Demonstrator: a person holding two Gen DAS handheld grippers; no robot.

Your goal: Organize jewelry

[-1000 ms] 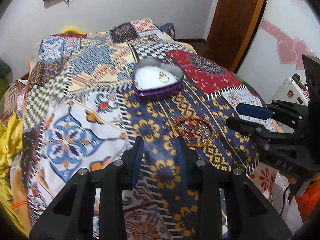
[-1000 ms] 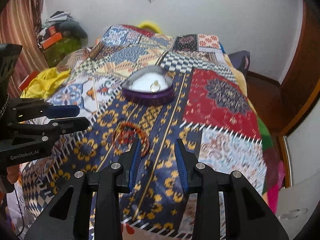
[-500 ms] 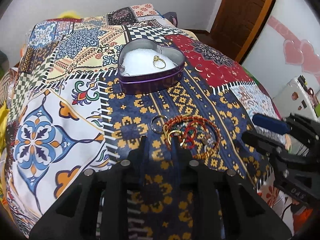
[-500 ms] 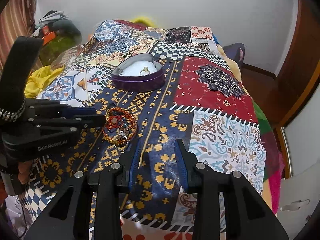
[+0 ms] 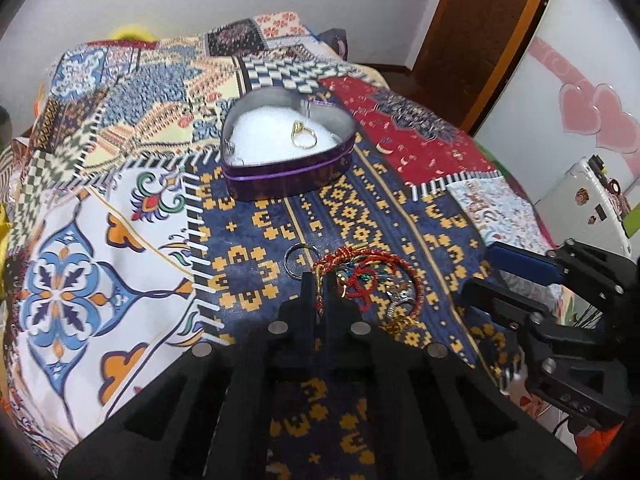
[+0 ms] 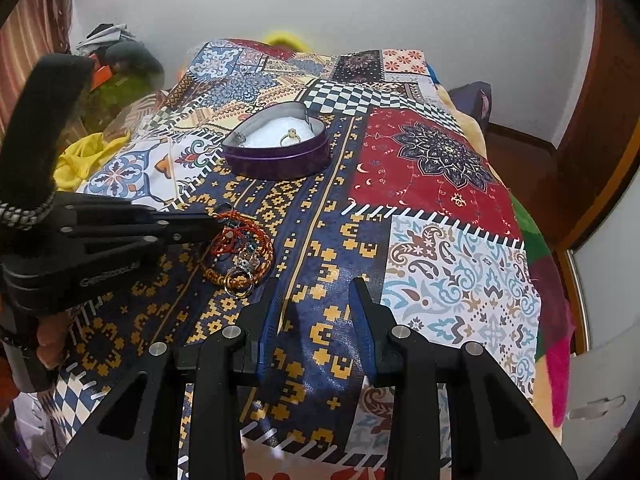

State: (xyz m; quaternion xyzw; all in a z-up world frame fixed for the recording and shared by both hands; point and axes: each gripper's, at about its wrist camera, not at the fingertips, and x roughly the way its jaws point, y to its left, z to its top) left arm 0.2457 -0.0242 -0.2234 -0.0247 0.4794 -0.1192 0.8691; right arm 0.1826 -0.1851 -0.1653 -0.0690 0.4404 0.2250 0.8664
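Note:
A purple heart-shaped tin [image 5: 280, 184] with white padding holds a gold ring [image 5: 303, 136] on the patchwork bedspread; it also shows in the right wrist view [image 6: 280, 160]. A tangle of red and orange braided bracelets [image 5: 380, 276] lies nearer me, with a silver ring [image 5: 295, 261] beside it. My left gripper [image 5: 320, 280] is shut on the left edge of the red bracelet cord; it shows from the side in the right wrist view [image 6: 218, 220]. My right gripper [image 6: 316, 292] is open and empty over the bedspread, just right of the pile [image 6: 240, 256].
The patchwork bedspread [image 6: 440, 168] covers the whole bed. Yellow cloth [image 6: 80, 156] lies off the left edge. A brown door [image 5: 480, 40] and a white cabinet with pink hearts [image 5: 592, 120] stand to the right.
My left gripper moved forward to the bracelet pile and closed its fingers on the red cord. The right gripper stayed open and drew back slightly.

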